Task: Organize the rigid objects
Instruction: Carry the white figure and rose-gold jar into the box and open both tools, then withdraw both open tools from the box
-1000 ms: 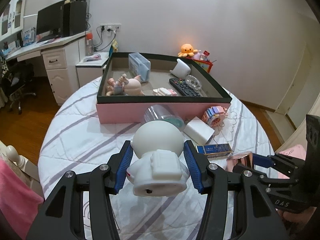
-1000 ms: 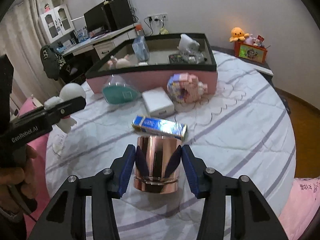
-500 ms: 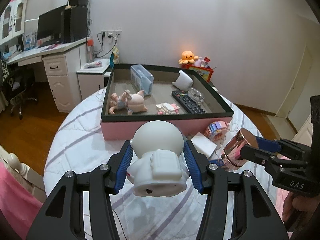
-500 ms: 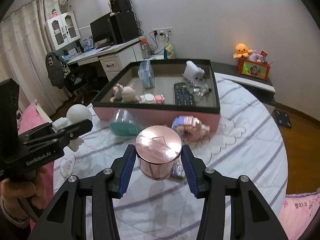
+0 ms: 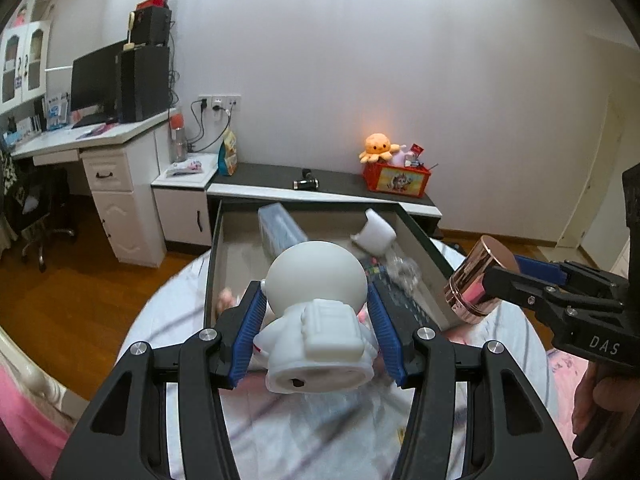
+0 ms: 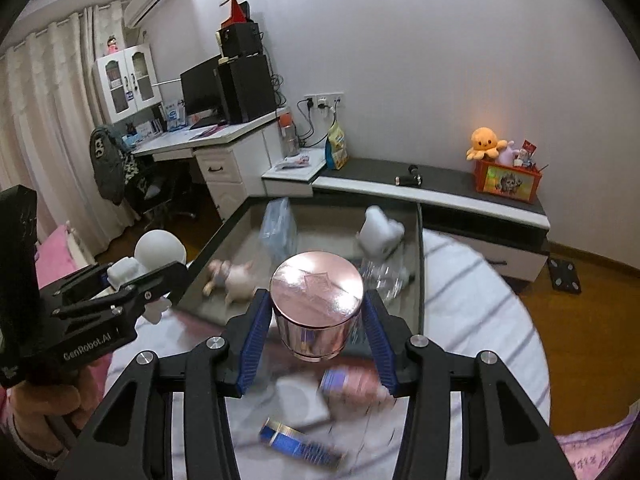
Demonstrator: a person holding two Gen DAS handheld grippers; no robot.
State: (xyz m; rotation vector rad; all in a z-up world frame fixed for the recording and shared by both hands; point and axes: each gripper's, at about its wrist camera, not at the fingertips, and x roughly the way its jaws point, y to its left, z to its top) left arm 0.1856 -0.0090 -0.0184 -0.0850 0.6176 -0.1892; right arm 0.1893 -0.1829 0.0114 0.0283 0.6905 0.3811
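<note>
My left gripper (image 5: 316,332) is shut on a white astronaut figure (image 5: 316,308) and holds it in the air above the near edge of the dark-rimmed tray (image 5: 212,264). My right gripper (image 6: 316,332) is shut on a rose-gold metal jar (image 6: 316,304), also held in the air near the tray's front right side (image 6: 419,280). In the left wrist view the jar (image 5: 478,280) and right gripper show at the right. In the right wrist view the astronaut (image 6: 158,252) and left gripper show at the left.
The tray holds a clear plastic box (image 6: 278,228), a white cup (image 6: 378,232), a pink doll (image 6: 236,276), a remote (image 5: 404,304) and crumpled clear plastic (image 6: 384,276). On the striped cloth lie a white box (image 6: 300,400), a blue pack (image 6: 300,444) and a pastel block toy (image 6: 348,384).
Both grippers have risen and moved forward toward the tray, each carrying its object. The table items have dropped lower in both views.
</note>
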